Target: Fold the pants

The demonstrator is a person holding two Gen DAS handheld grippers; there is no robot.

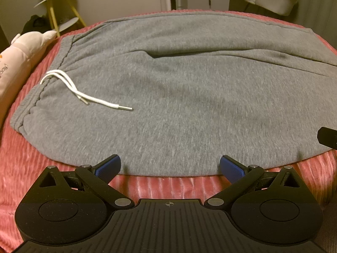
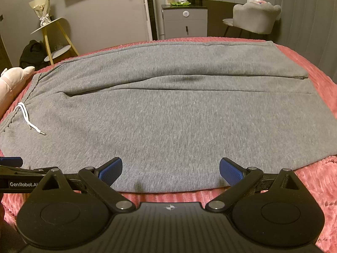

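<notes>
Grey sweatpants [image 1: 179, 105] [image 2: 168, 122] lie spread flat across a pink ribbed bedspread [image 1: 25, 168] [image 2: 316, 181], waistband to the left, legs running right. A white drawstring [image 1: 82, 93] [image 2: 29, 122] rests on the fabric near the waistband. My left gripper [image 1: 170, 166] hovers wide open over the near hem edge, nothing between its blue pads [image 1: 109, 166]. My right gripper [image 2: 171, 169] is likewise wide open above the near edge, further right along the leg. The left gripper's side shows at the left of the right wrist view, and a black tip of the right one at the right of the left wrist view.
A pink plush toy [image 1: 19, 50] [image 2: 10, 82] lies by the waistband at the left. Beyond the bed stand a yellow-legged side table [image 2: 52, 42] with a bouquet, a grey cabinet [image 2: 185, 21] and a pale chair [image 2: 254, 19].
</notes>
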